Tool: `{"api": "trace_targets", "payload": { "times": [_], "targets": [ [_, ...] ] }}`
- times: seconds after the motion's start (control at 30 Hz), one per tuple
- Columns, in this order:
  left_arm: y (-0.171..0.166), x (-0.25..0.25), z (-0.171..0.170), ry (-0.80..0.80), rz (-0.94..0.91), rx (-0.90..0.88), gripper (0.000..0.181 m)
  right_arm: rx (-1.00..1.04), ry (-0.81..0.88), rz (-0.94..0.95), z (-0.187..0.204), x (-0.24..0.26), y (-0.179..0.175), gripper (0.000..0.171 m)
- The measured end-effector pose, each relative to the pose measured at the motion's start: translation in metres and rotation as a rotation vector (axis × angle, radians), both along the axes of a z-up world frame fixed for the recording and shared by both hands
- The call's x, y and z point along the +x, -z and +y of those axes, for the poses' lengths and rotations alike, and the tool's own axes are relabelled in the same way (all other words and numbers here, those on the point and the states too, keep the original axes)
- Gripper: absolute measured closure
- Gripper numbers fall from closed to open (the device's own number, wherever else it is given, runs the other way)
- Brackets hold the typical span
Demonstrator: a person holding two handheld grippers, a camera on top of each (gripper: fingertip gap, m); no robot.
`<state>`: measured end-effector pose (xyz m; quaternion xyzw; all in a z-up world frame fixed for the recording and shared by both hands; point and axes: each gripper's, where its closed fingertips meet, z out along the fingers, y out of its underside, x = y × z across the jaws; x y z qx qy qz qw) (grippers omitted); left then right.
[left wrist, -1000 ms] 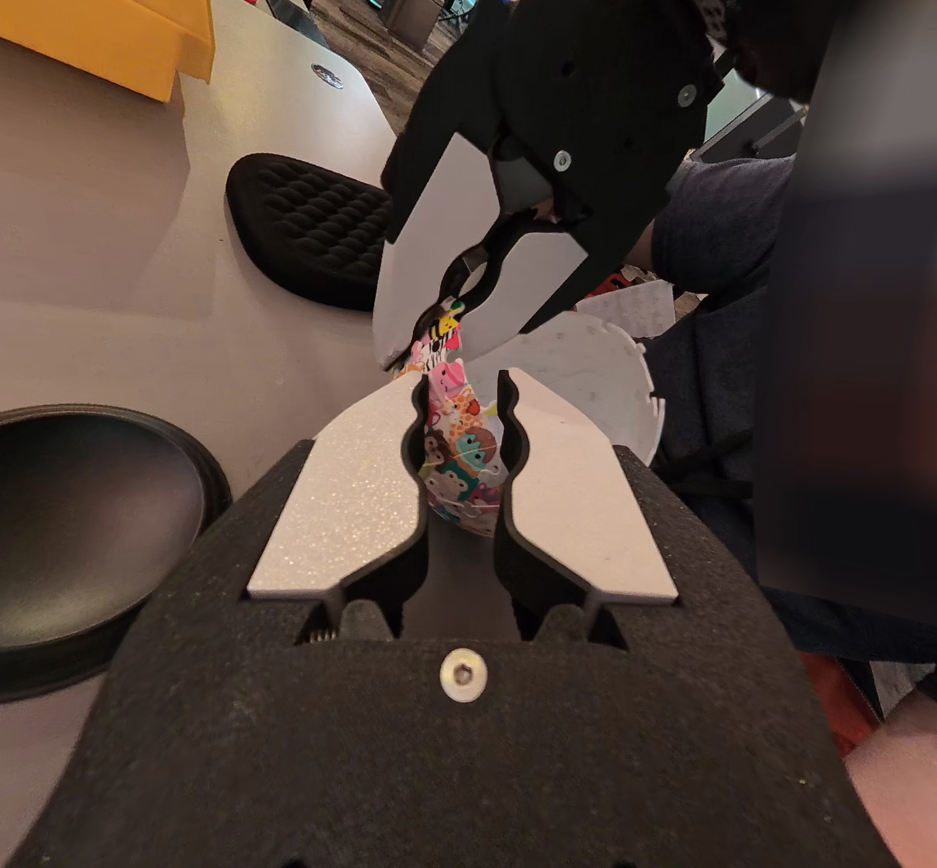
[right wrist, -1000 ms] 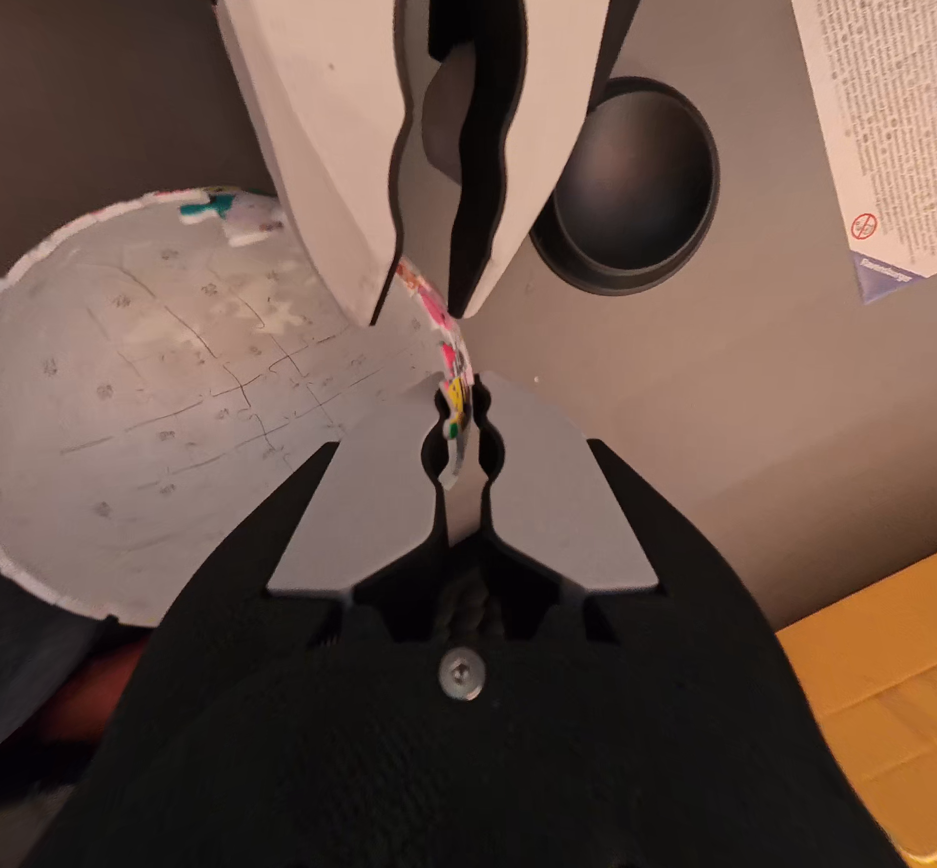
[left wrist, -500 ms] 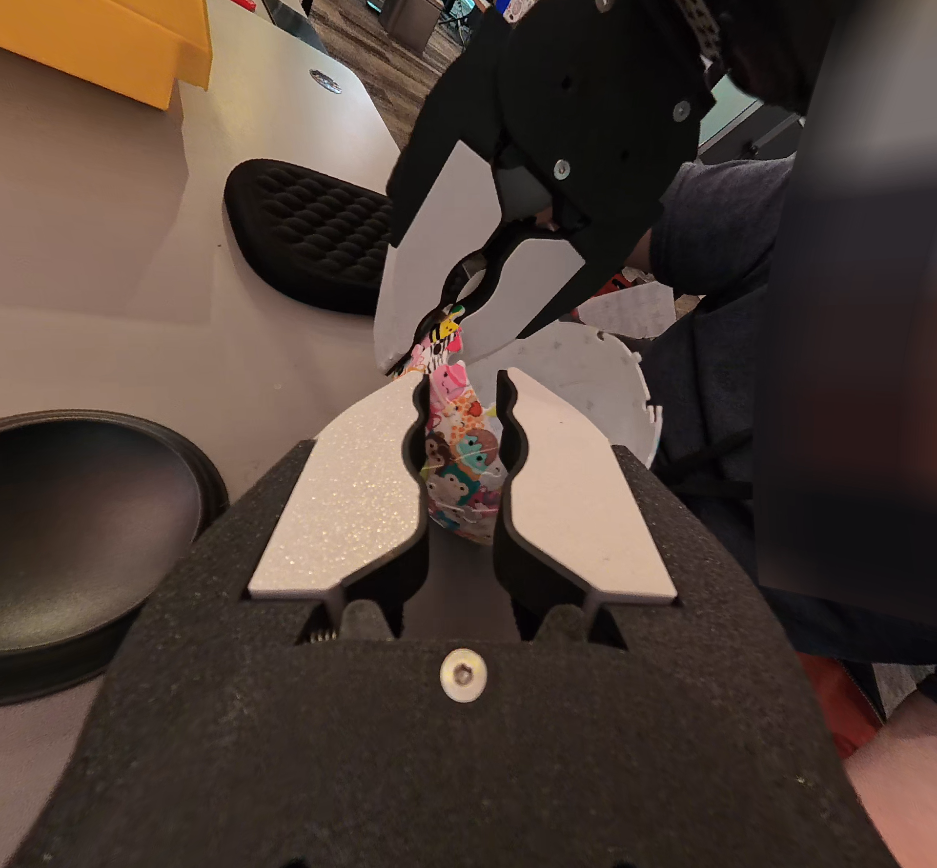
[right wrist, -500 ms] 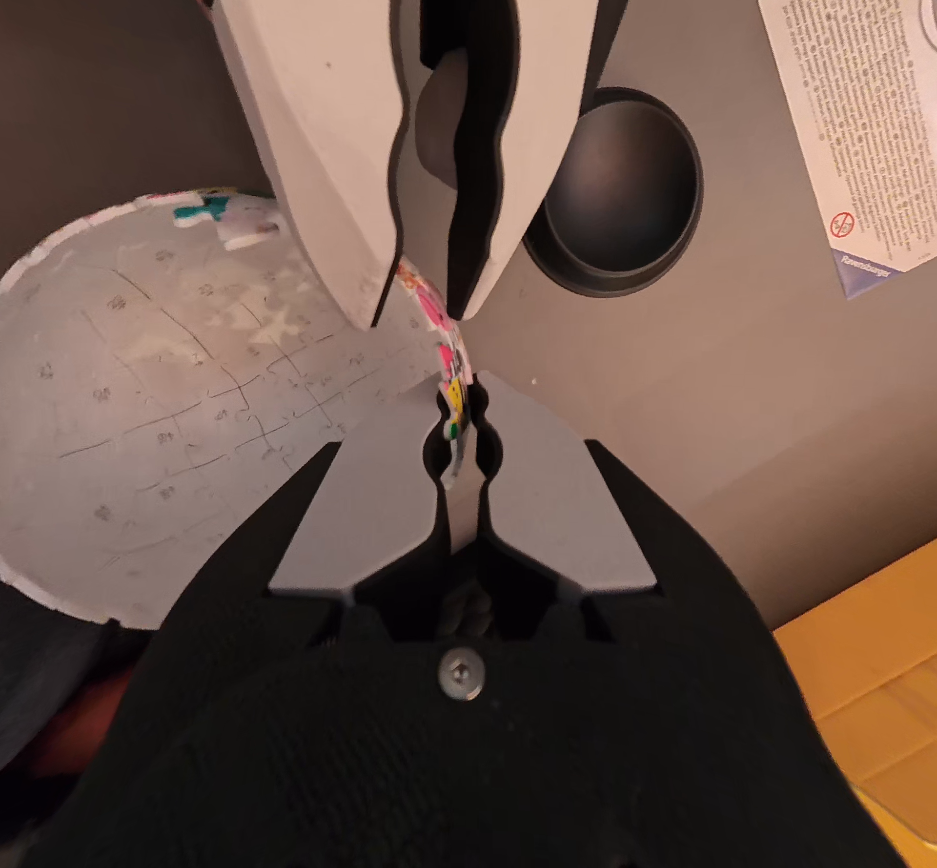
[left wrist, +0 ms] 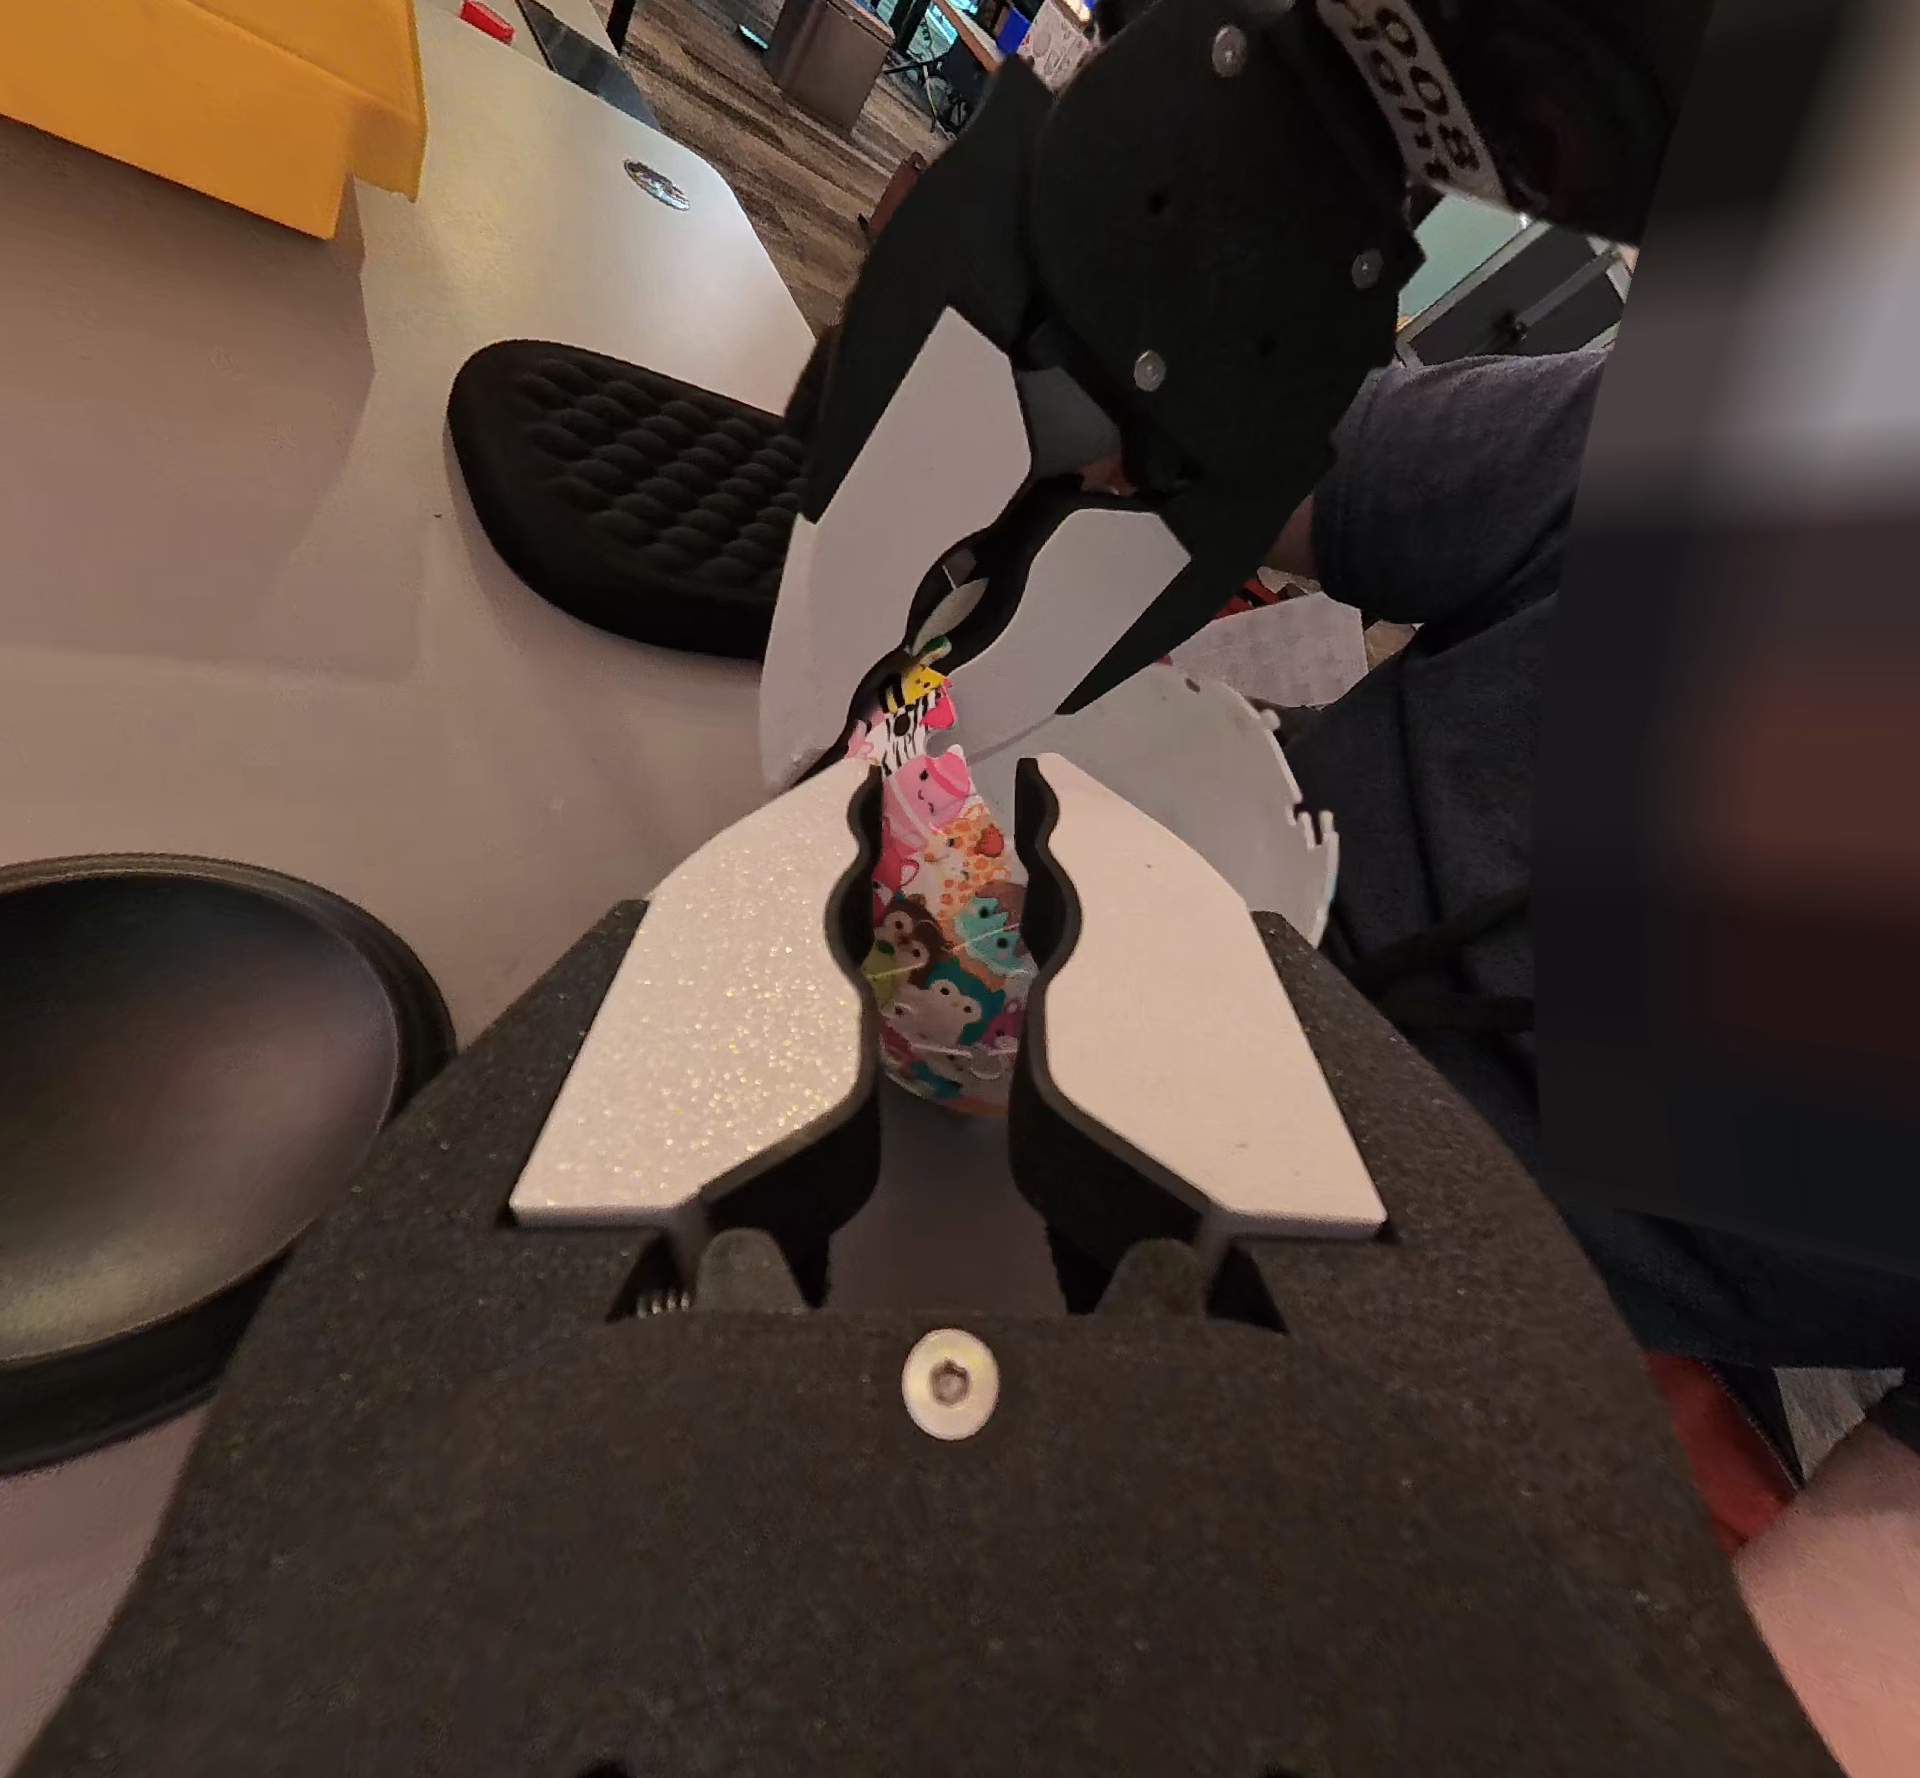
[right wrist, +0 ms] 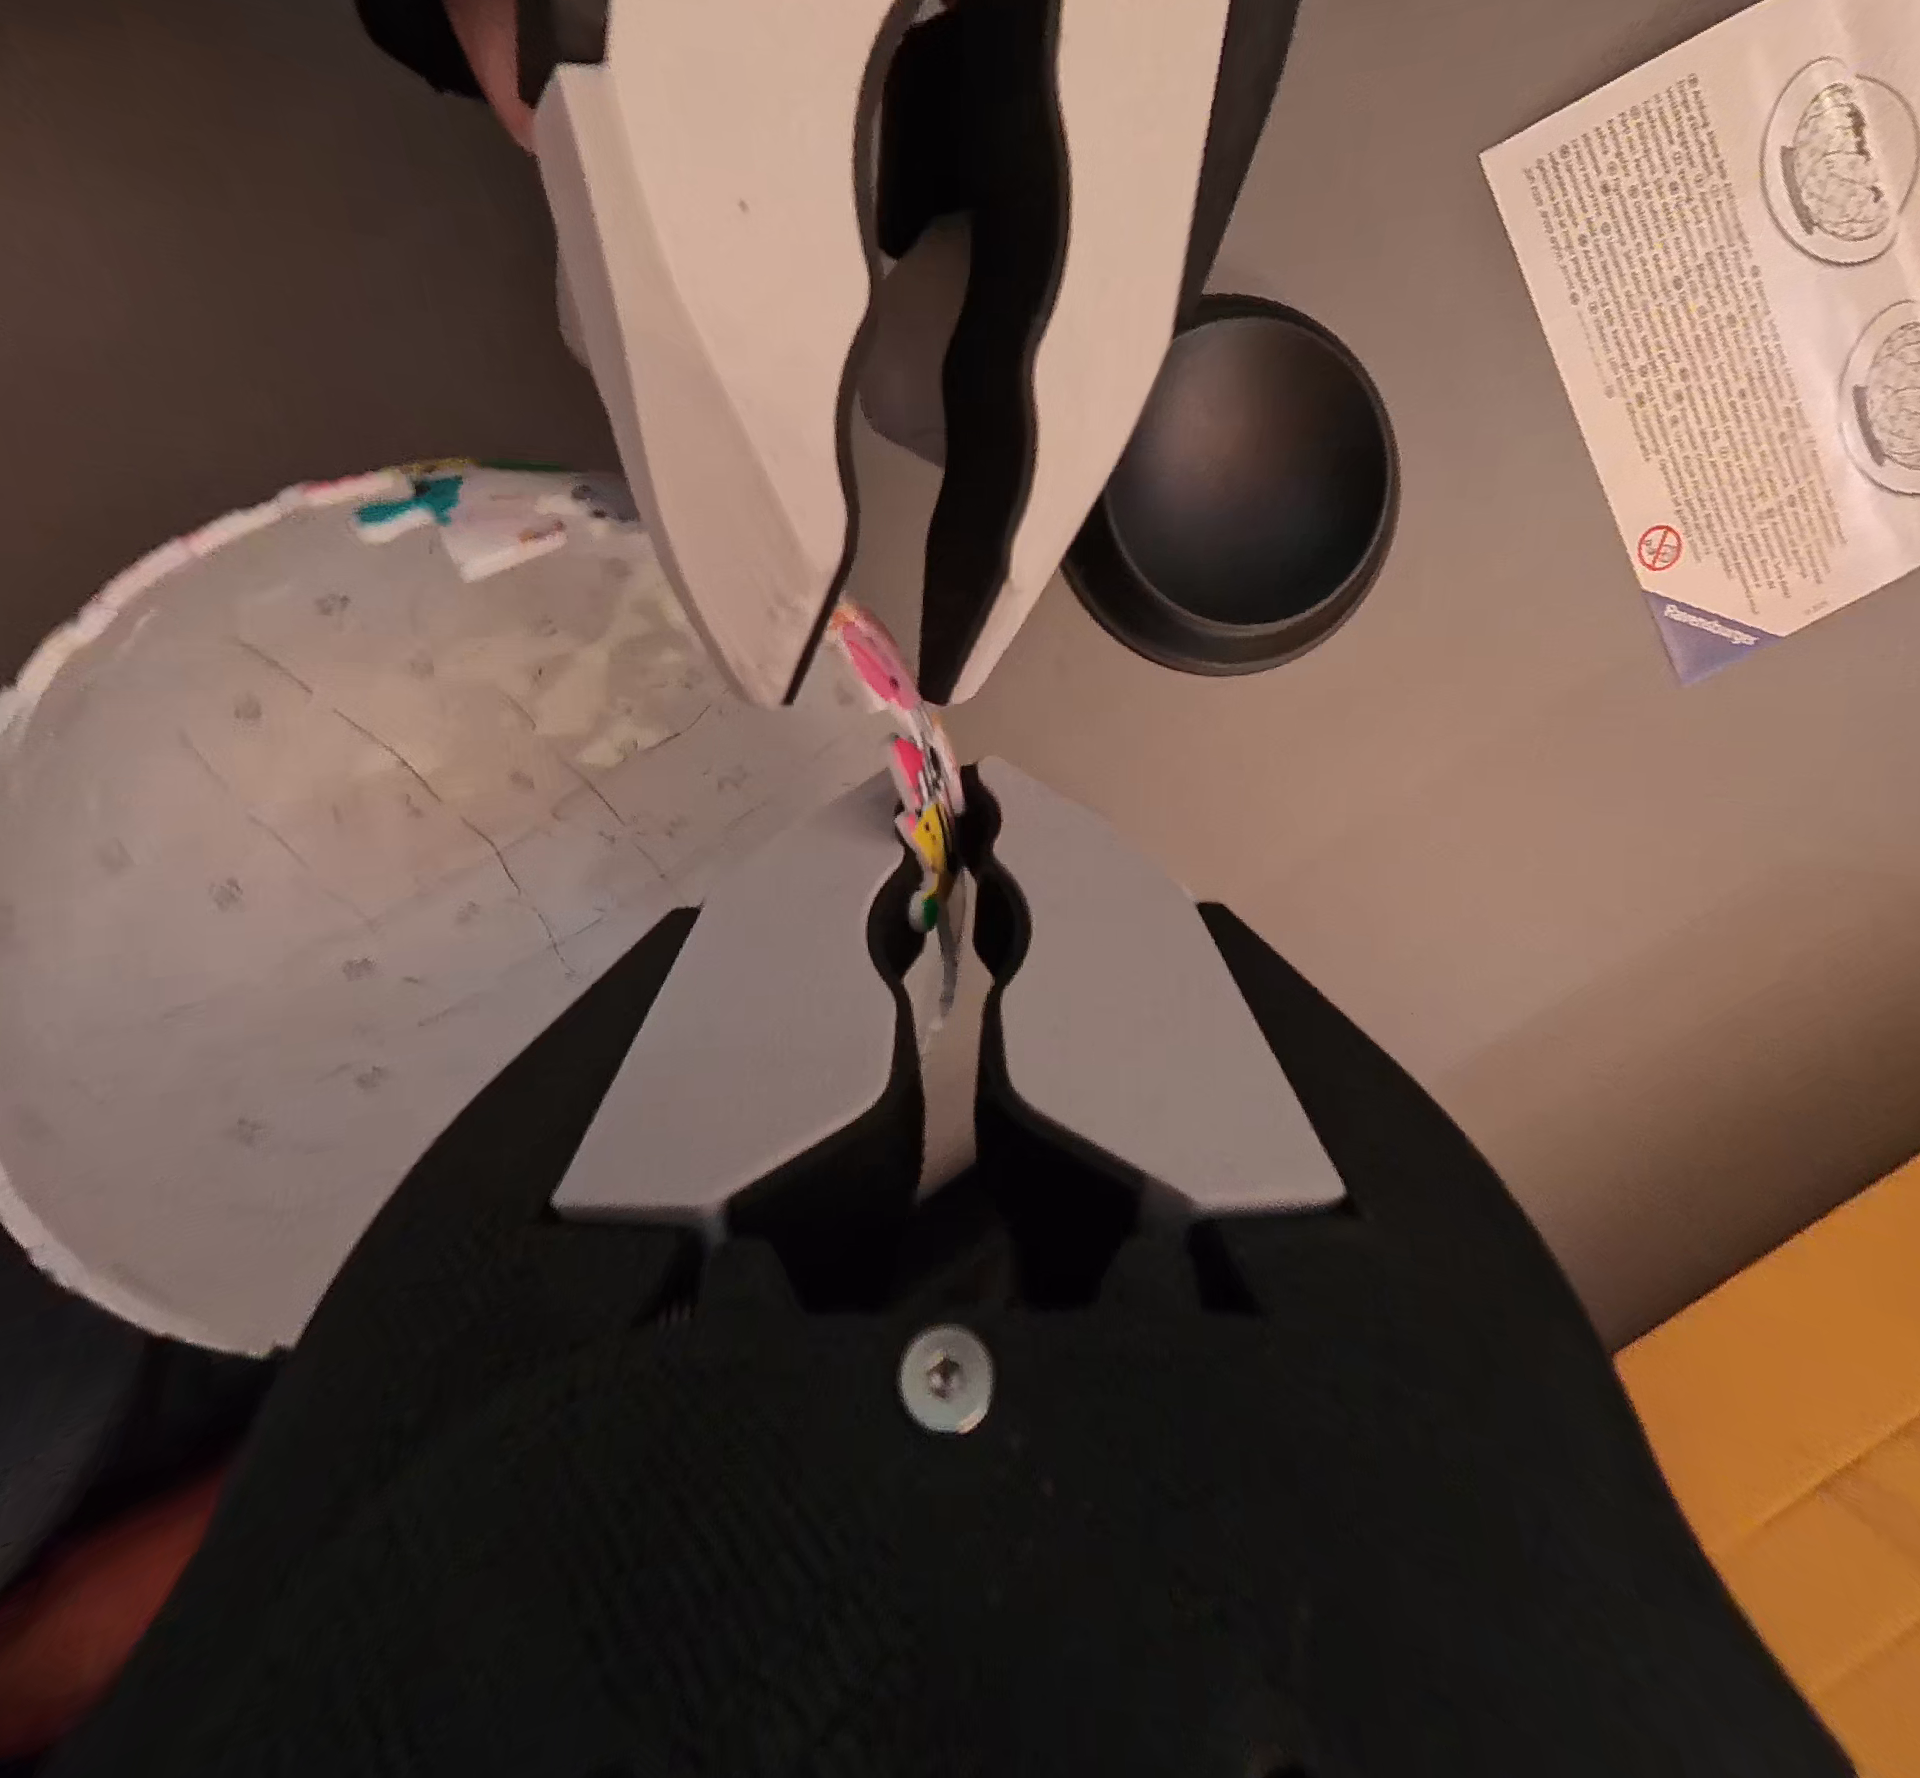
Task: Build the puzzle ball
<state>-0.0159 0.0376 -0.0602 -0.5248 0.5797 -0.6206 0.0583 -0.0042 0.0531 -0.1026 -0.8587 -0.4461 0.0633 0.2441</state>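
Two hand-held grippers, the left (left wrist: 940, 798) and the right (right wrist: 940, 798). One half-built puzzle ball shell (right wrist: 312, 897), one loose puzzle piece (right wrist: 930, 845), one black round stand (right wrist: 1247, 502), one printed instruction sheet (right wrist: 1714, 326), one yellow box (left wrist: 197, 24), one black quilted pad (left wrist: 634, 502), all on one desk (left wrist: 208, 585).

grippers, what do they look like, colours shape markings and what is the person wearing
Both match: the left gripper and right gripper have rough matte black bodies with a silver screw at the centre, and two flat pale grey fingers edged with wavy black pads. A white band with dark print wraps the right one. The person wears a dark grey sleeve.
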Motion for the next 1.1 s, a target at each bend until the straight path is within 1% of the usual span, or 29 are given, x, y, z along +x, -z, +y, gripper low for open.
{"api": "trace_targets", "payload": {
  "times": [0.2,0.3,0.33,0.37,0.4,0.47,0.5,0.6,0.7,0.9,0.97,1.03,1.1],
  "targets": [
    [-0.001,0.001,-0.001,-0.003,-0.004,0.003,0.157,0.004,0.021,-0.01,-0.002,0.001,-0.001,0.166],
    [-0.002,-0.001,-0.001,0.003,-0.005,-0.007,0.158,0.008,0.01,0.019,-0.001,-0.001,-0.001,0.165],
    [-0.002,-0.001,-0.001,0.005,-0.003,-0.008,0.158,0.004,0.007,0.012,-0.002,0.0,0.0,0.161],
    [-0.002,-0.001,-0.001,0.007,-0.002,-0.006,0.158,0.001,0.011,-0.013,-0.003,0.004,0.001,0.146],
    [-0.002,-0.001,-0.002,0.009,-0.001,-0.006,0.158,0.009,0.011,-0.03,-0.004,0.008,0.001,0.142],
    [-0.001,-0.001,-0.002,0.01,0.005,0.0,0.158,0.028,-0.013,-0.013,-0.008,0.01,-0.004,0.148],
    [-0.001,-0.001,-0.001,0.008,0.007,0.003,0.158,0.065,0.005,0.007,-0.005,0.011,-0.01,0.15],
    [-0.002,0.0,0.0,-0.002,0.002,-0.013,0.158,0.077,0.009,0.074,-0.01,0.009,-0.02,0.151],
    [-0.003,0.001,0.002,-0.015,0.003,-0.009,0.157,0.096,0.01,0.095,-0.011,0.008,-0.022,0.157],
    [-0.007,0.003,0.007,-0.054,-0.008,0.025,0.155,0.097,0.018,0.152,-0.013,0.006,-0.024,0.149],
    [-0.013,0.004,0.01,-0.079,-0.025,0.023,0.153,0.134,0.011,0.191,-0.016,0.008,-0.032,0.144],
    [-0.019,0.005,0.013,-0.101,-0.046,0.023,0.149,0.192,0.044,0.25,-0.016,0.016,-0.045,0.144],
    [-0.021,0.005,0.014,-0.114,-0.051,0.052,0.144,0.217,0.088,0.364,-0.018,0.022,-0.059,0.144]
  ]
}}
